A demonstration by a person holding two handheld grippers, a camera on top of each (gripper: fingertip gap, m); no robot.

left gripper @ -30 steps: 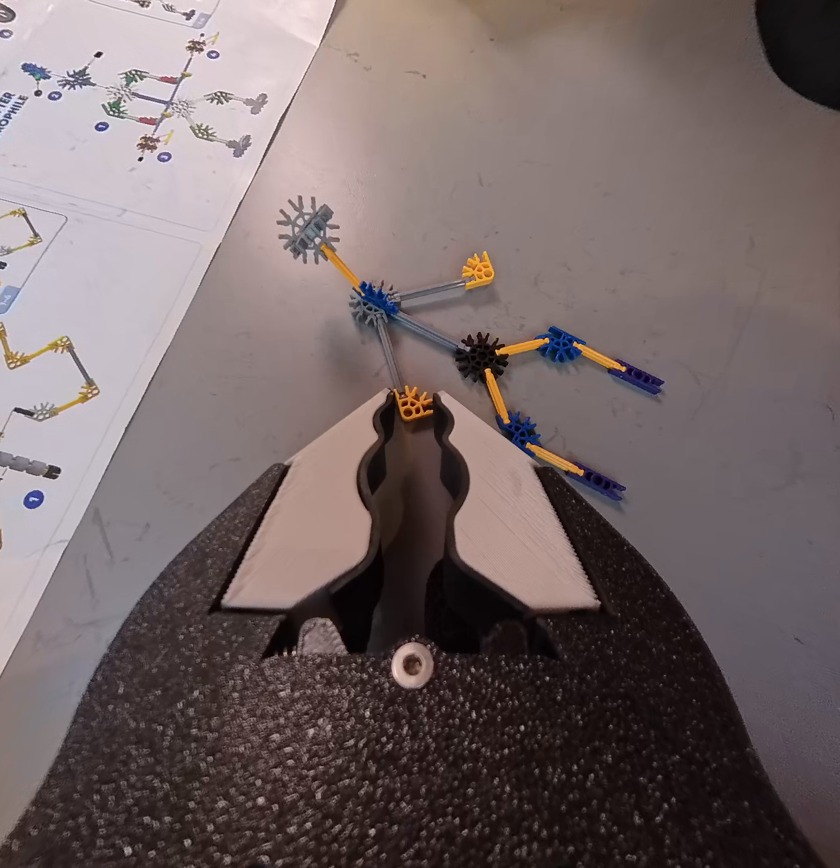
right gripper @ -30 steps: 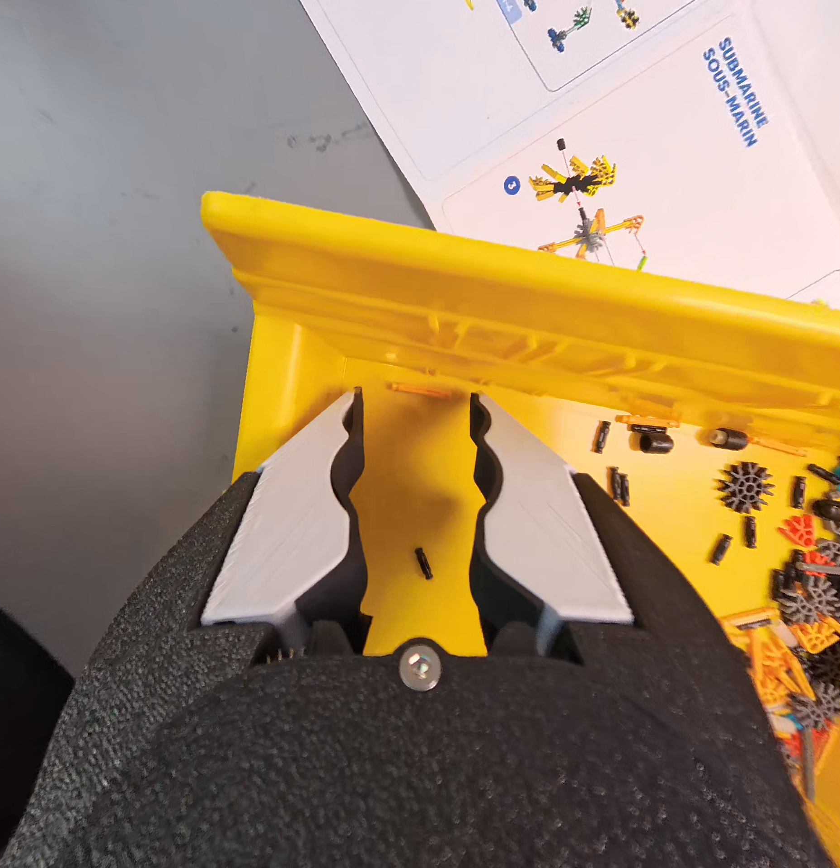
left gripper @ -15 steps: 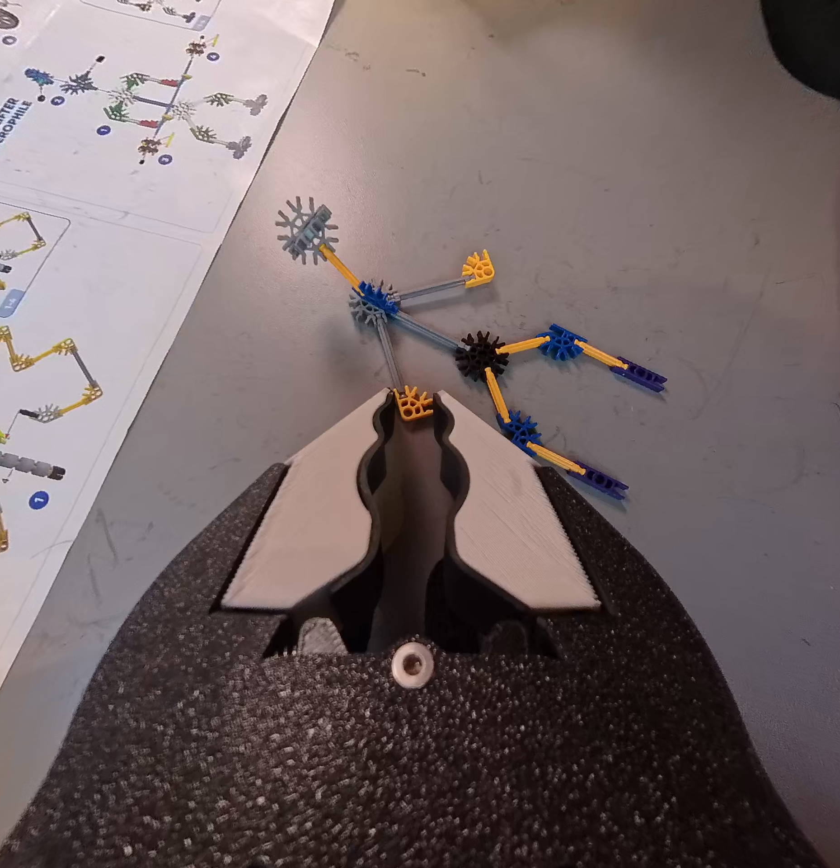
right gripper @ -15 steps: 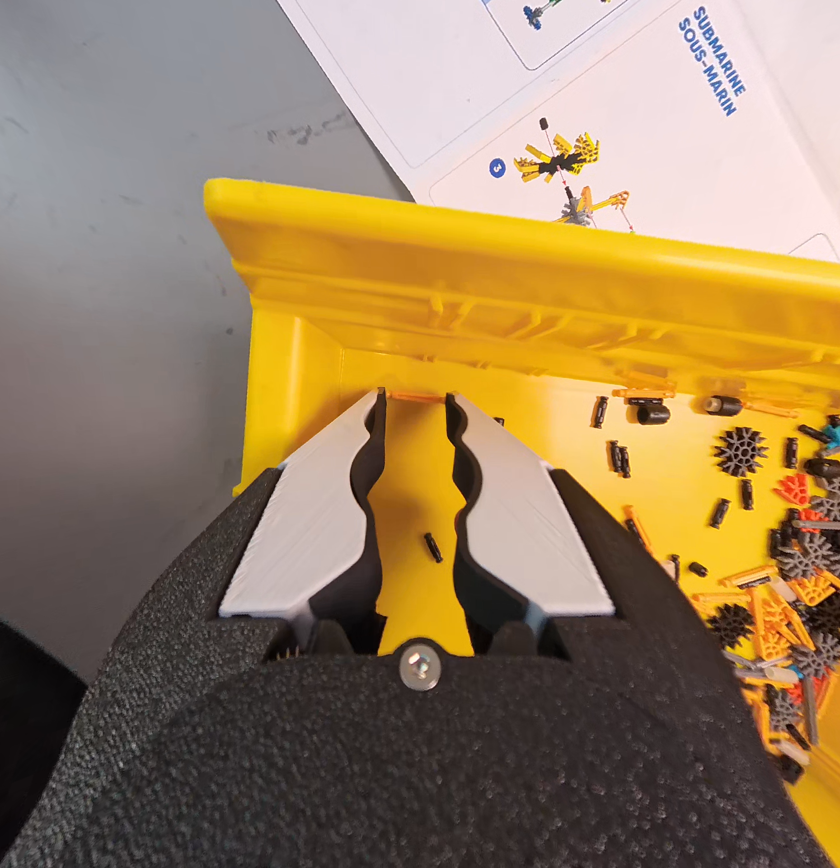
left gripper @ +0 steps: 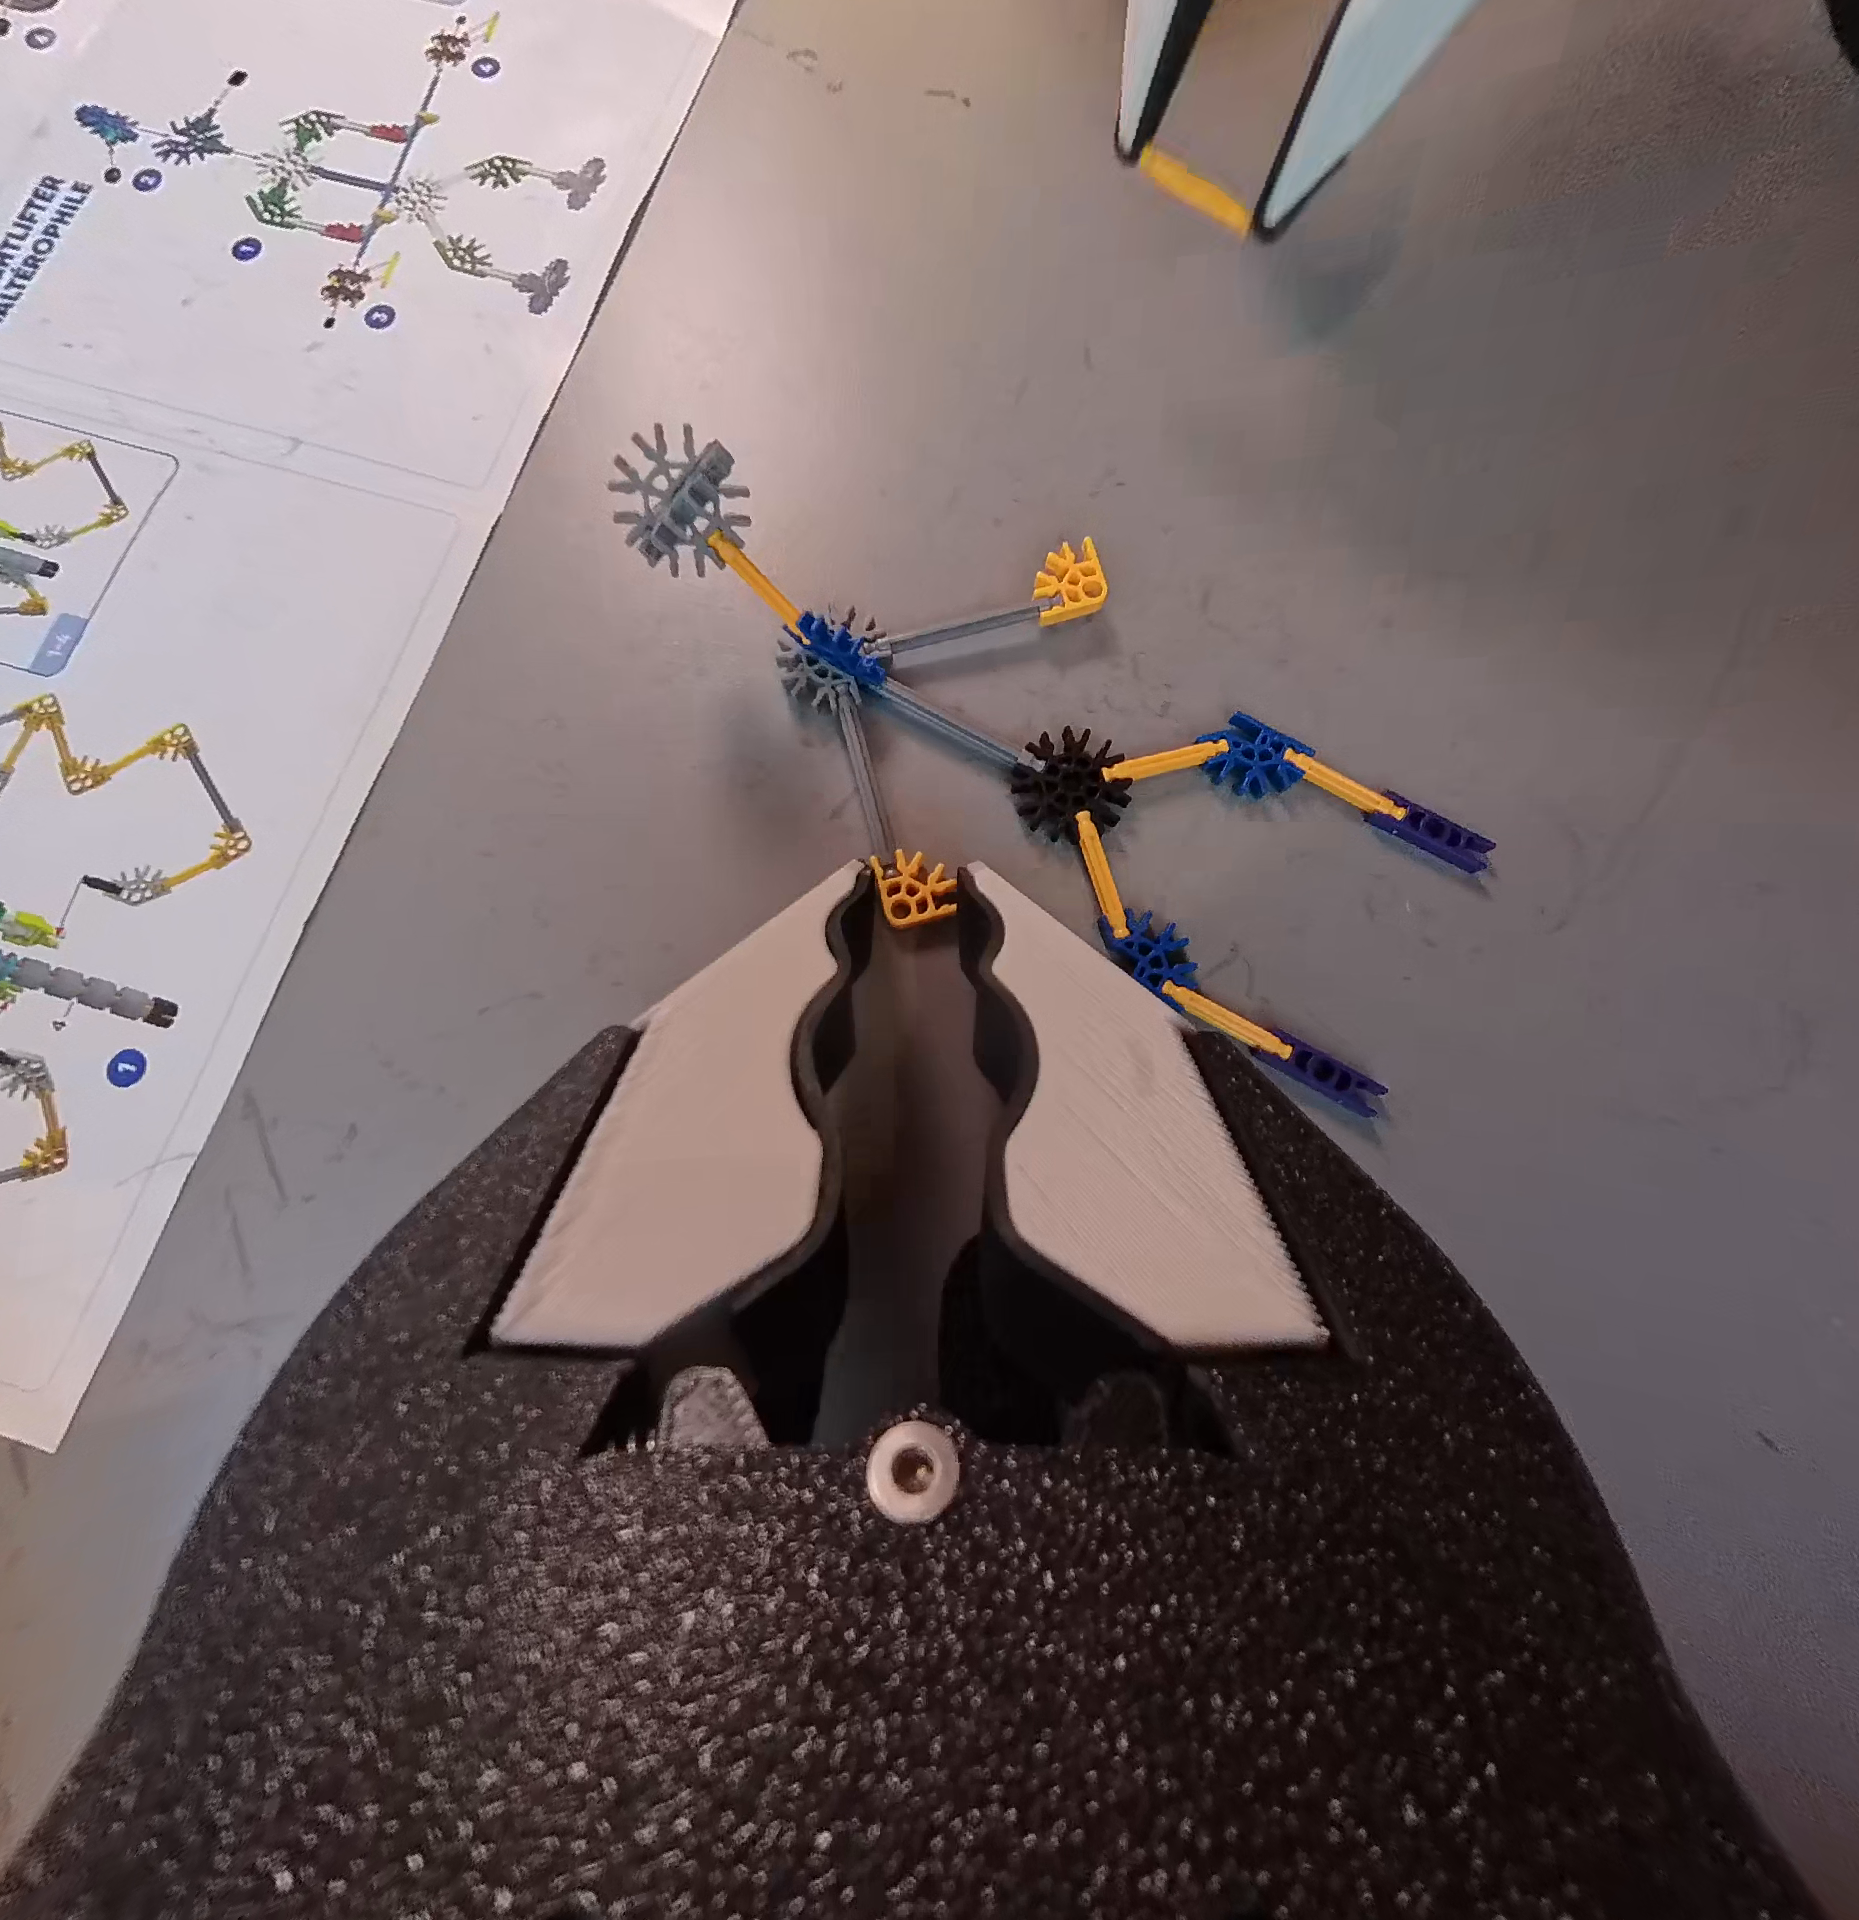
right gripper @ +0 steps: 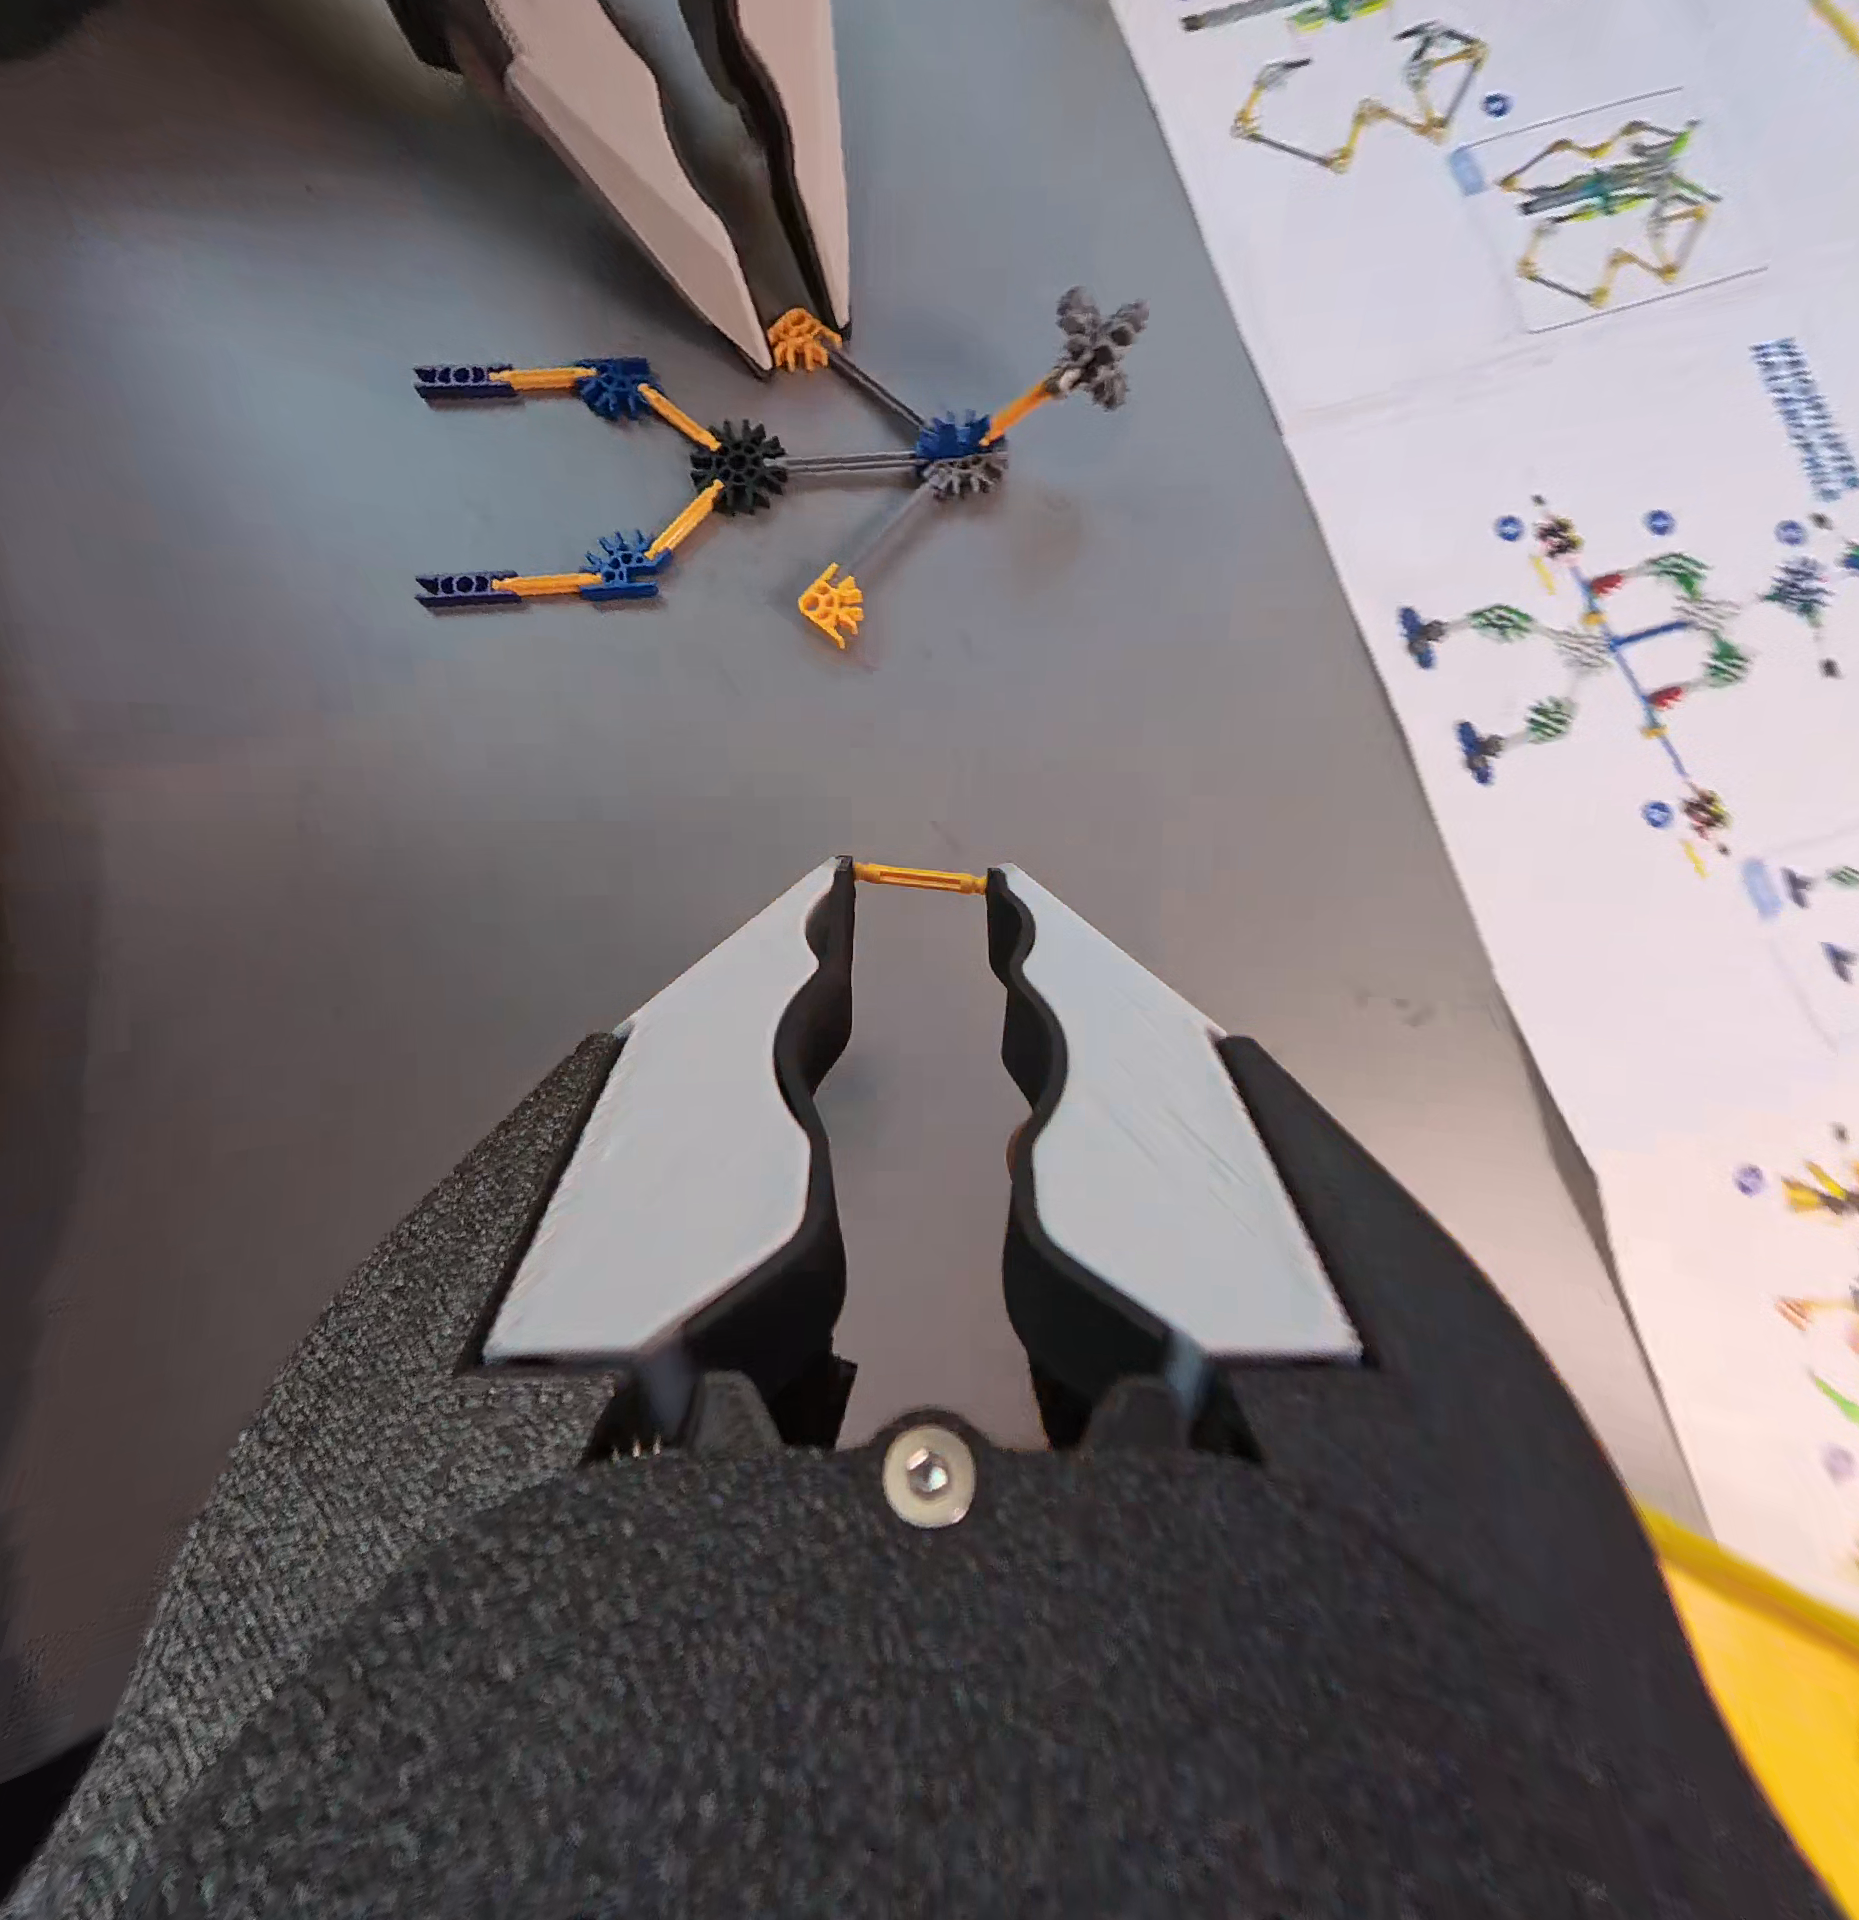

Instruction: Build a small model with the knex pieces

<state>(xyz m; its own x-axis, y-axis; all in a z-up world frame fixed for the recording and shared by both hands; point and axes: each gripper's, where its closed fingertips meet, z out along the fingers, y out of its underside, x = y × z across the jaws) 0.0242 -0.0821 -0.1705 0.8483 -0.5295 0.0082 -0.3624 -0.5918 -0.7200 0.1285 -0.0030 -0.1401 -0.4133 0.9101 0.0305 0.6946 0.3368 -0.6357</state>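
Observation:
A stick figure built of rods and connectors (left gripper: 1070, 781) lies flat on the grey table; it also shows in the right wrist view (right gripper: 740, 465). My left gripper (left gripper: 912, 883) is shut on the figure's near yellow connector (left gripper: 912, 891), also seen in the right wrist view (right gripper: 800, 338). My right gripper (right gripper: 917, 873) is shut on a short yellow rod (right gripper: 919, 877), held crosswise between its fingertips above the table, short of the figure. In the left wrist view the right gripper (left gripper: 1226, 197) shows at the top with the yellow rod (left gripper: 1195, 192).
A white instruction sheet lies left of the figure in the left wrist view (left gripper: 177, 520) and along the right side in the right wrist view (right gripper: 1631, 520). A yellow bin's corner (right gripper: 1777, 1704) shows at bottom right. There is about 15 centimeters between the tips of the two grippers.
My right gripper closed on a yellow rod in the yellow bin, left the bin and now holds the rod over the table near the figure. My left gripper has kept its hold.

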